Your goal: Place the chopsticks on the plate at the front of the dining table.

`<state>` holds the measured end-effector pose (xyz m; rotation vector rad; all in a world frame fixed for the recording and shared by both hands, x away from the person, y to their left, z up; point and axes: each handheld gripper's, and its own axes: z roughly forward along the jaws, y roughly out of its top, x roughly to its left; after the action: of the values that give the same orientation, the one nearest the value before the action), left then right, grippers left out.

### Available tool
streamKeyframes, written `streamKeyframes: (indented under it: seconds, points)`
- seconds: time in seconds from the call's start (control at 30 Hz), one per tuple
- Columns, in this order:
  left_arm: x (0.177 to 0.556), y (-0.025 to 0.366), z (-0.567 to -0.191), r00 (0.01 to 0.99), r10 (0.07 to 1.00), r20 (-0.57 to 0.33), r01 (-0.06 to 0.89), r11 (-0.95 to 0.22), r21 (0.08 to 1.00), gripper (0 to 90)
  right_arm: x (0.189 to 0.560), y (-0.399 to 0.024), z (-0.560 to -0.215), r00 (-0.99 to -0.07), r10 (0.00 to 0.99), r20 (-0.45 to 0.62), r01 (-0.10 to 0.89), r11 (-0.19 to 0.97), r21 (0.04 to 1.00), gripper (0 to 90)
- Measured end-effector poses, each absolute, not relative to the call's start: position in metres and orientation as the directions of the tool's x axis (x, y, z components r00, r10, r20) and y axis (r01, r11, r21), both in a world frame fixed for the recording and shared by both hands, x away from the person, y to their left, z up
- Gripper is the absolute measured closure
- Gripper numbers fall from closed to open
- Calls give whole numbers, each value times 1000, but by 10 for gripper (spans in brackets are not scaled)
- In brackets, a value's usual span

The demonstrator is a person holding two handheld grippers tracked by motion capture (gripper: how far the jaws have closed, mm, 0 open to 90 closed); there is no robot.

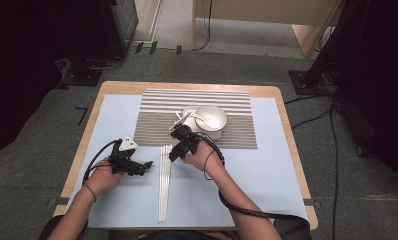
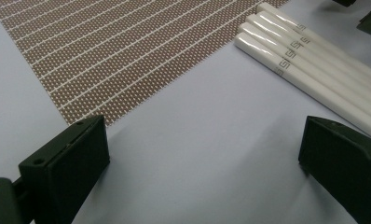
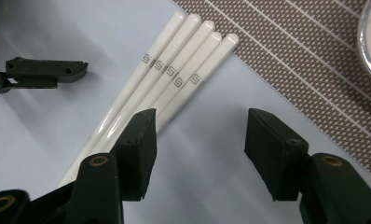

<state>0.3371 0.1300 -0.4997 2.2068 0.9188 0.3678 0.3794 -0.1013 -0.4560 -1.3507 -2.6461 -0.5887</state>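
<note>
My right gripper (image 3: 200, 149) sits about half open with nothing between its pads; its left jaw hangs over the lower stretch of the white chopsticks (image 3: 174, 84), and I cannot tell whether it touches them, while the other jaw stands over bare pale blue mat (image 3: 207, 154). In the high view this right gripper (image 1: 173, 155) points toward the far end of the chopsticks (image 1: 164, 180), just at the near edge of the striped brown placemat (image 1: 197, 130). The chopsticks are five glossy white sticks lying side by side and touching, each printed with a small grey square mark near its rounded end; those ends reach up ahead of my jaws and stop right at the placemat's edge. My left gripper (image 2: 202, 158) is wide open and empty, jaws resting low over the blue mat, with the chopsticks (image 2: 309, 65) off to its upper right and the placemat (image 2: 127, 51) ahead of it. From the high view the left gripper (image 1: 146, 165) lies just left of the sticks. A white bowl (image 1: 211, 119) with a spoon (image 1: 199, 119) in it stands on the placemat beyond my right gripper.
</note>
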Motion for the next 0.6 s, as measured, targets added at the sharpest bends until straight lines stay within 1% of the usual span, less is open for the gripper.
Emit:
streamKeyframes:
  seconds: [0.6]
  points:
    - [337,130,-500,707,707,-8,505,-498,705,10,367,-90,-460,-599,762,248,795,527,301,458]
